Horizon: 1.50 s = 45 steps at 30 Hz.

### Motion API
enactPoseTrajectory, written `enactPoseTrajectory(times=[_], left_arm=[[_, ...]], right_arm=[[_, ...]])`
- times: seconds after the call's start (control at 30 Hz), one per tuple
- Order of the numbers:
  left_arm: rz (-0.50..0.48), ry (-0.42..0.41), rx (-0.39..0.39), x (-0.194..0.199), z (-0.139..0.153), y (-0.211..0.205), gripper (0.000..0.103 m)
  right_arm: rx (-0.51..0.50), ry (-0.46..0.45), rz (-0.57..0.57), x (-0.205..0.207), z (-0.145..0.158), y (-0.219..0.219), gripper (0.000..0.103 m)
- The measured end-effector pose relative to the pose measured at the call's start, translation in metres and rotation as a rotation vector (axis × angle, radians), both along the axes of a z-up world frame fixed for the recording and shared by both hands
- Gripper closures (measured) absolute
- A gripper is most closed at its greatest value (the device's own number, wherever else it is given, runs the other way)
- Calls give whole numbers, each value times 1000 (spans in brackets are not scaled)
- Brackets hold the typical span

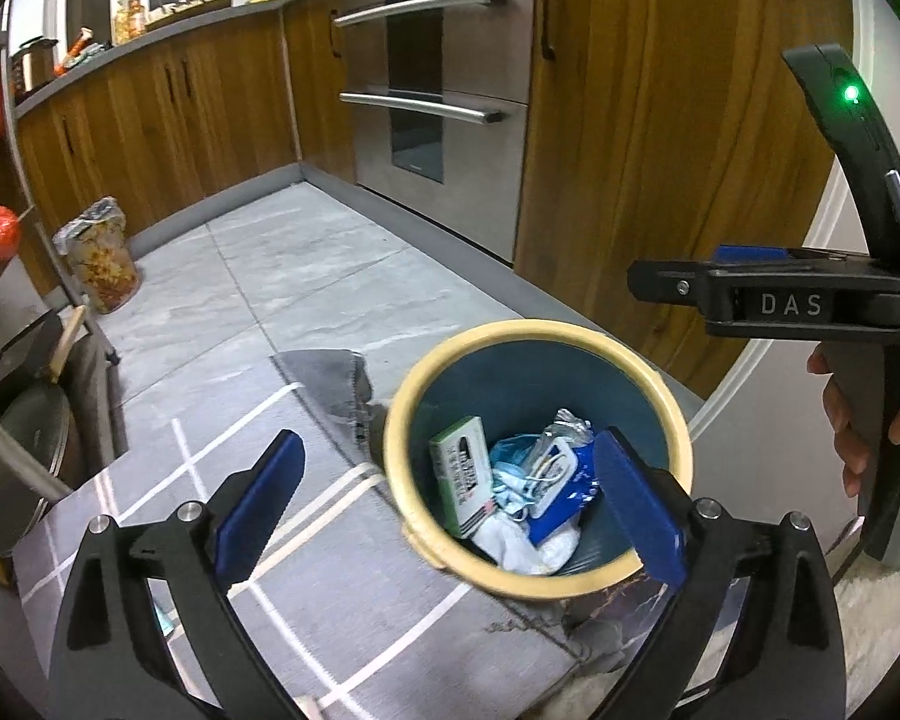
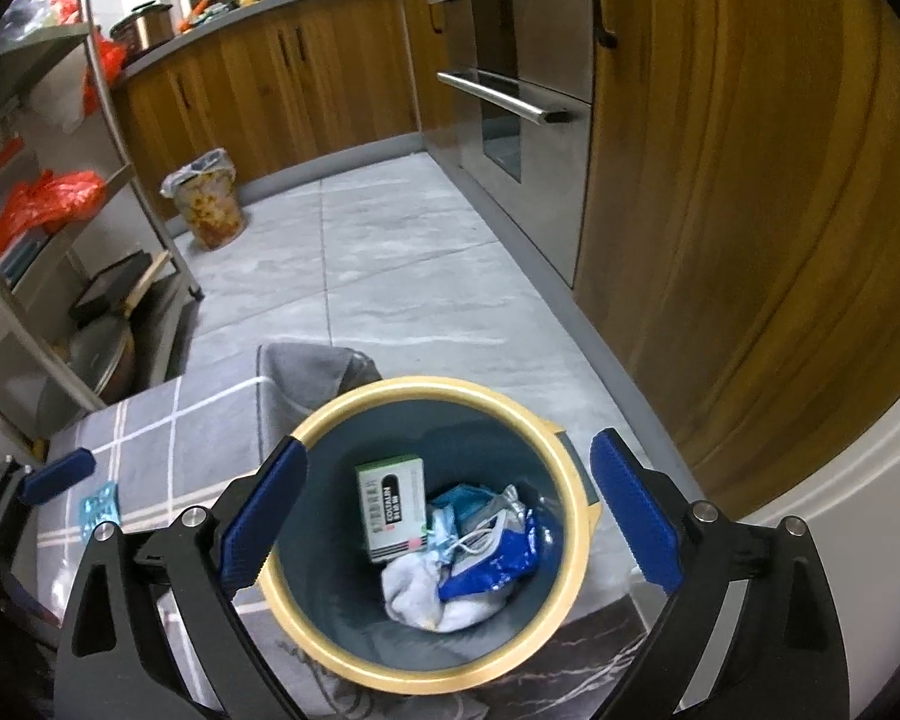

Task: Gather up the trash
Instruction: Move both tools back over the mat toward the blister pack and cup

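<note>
A round bin with a cream rim (image 1: 411,396) (image 2: 570,468) stands on a grey checked rug (image 1: 306,588). Inside it lie a green-and-white box (image 2: 390,504), a blue packet (image 2: 498,558), a blue face mask and white tissue (image 2: 414,594). My left gripper (image 1: 447,438) is open and holds nothing; its right finger hangs over the bin and its left over the rug. My right gripper (image 2: 450,444) is open and holds nothing, its fingers spread over the bin's mouth. A pale blue blister pack (image 2: 99,507) lies on the rug left of the bin, near the left gripper's blue pad (image 2: 60,474).
A second, patterned bin with a liner (image 1: 99,258) (image 2: 207,204) stands by the far wooden cabinets. A steel oven (image 1: 438,90) and tall wooden doors line the right side. A metal rack (image 2: 120,138) with red bags and pans stands on the left. A hand (image 1: 852,420) grips the right gripper's handle.
</note>
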<state>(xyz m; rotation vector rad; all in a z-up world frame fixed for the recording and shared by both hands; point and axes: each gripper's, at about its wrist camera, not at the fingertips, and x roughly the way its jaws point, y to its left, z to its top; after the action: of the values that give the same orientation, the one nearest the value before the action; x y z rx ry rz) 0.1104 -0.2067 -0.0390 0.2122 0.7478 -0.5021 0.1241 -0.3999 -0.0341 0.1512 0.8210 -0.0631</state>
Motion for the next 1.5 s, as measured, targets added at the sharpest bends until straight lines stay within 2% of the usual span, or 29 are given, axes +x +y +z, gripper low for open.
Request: enactPoseTrajectory(times=[0.33, 0.5, 0.83, 1.0, 1.1, 1.17, 1.3, 1.4, 1.5], left_arm=[[97, -25, 13, -19, 15, 55, 6], [160, -34, 18, -26, 19, 88, 6], [328, -58, 6, -44, 30, 176, 6], [425, -40, 3, -54, 27, 224, 6], [482, -21, 16, -58, 19, 254, 6], [508, -3, 28, -61, 10, 269, 6], [551, 36, 56, -58, -8, 291, 6], [552, 63, 91, -51, -24, 300, 6], [559, 91, 114, -43, -34, 308, 6]], right_arm=[[-89, -29, 127, -9, 11, 51, 8], [-83, -46, 176, -15, 16, 74, 7], [73, -40, 219, -22, 20, 123, 6], [147, 12, 243, -22, 11, 158, 6], [176, 72, 272, -24, -4, 189, 6], [156, 104, 297, -26, -14, 209, 6], [40, 142, 364, -23, -32, 253, 6], [14, 158, 406, -18, -39, 268, 6], [-47, 151, 510, -20, -45, 282, 6]])
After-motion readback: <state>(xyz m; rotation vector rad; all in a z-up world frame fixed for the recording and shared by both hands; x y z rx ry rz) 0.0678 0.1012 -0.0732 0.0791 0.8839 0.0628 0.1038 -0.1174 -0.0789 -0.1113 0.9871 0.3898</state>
